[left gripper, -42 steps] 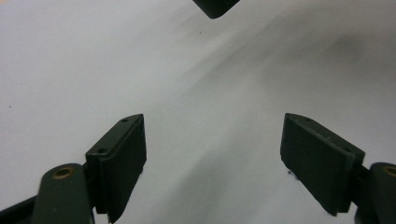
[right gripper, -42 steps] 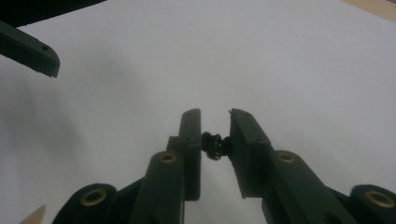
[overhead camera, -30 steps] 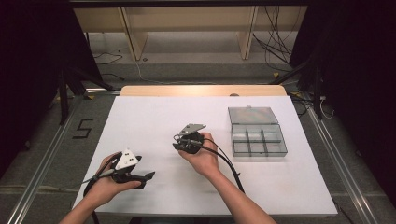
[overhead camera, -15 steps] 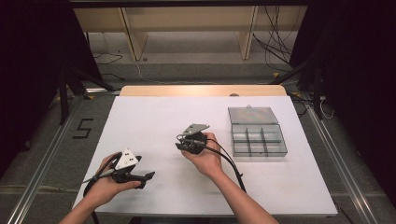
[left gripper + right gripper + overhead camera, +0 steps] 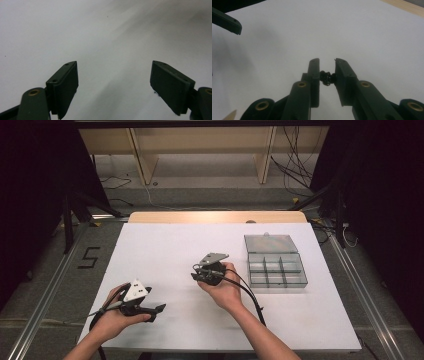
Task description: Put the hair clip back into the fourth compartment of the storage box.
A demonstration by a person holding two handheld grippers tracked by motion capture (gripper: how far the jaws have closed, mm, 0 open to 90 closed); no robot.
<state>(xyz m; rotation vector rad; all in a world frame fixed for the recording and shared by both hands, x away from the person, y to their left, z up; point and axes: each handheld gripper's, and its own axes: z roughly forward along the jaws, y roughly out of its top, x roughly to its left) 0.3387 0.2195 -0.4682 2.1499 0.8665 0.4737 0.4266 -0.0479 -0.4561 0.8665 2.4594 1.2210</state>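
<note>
My right gripper point(image 5: 196, 273) sits a little nearer the compartment box point(image 5: 276, 267) than it did a second ago; the hand drifts slightly toward the right side of the table point(image 5: 170, 245), and the grip itself looks the same. In the right gripper view the 2 jaws are clamped on a small black part point(image 5: 327, 77), pinched between the pads near their base, with white tabletop behind it. I cannot tell exactly what the part is; it looks like a tiny knobbly piece of hardware.

My left gripper point(image 5: 159, 308) rests low over the near left of the table, in the same spot as in both earlier pictures. Its jaws stand wide apart with nothing between them, only bare white surface.

The box lies to the right of my right hand, lid thrown back, its divided cells showing. I judge the part is being carried toward one of those cells, and the small shift suggests the carry is just starting. The grip looks narrow, so I would move slowly.
</note>
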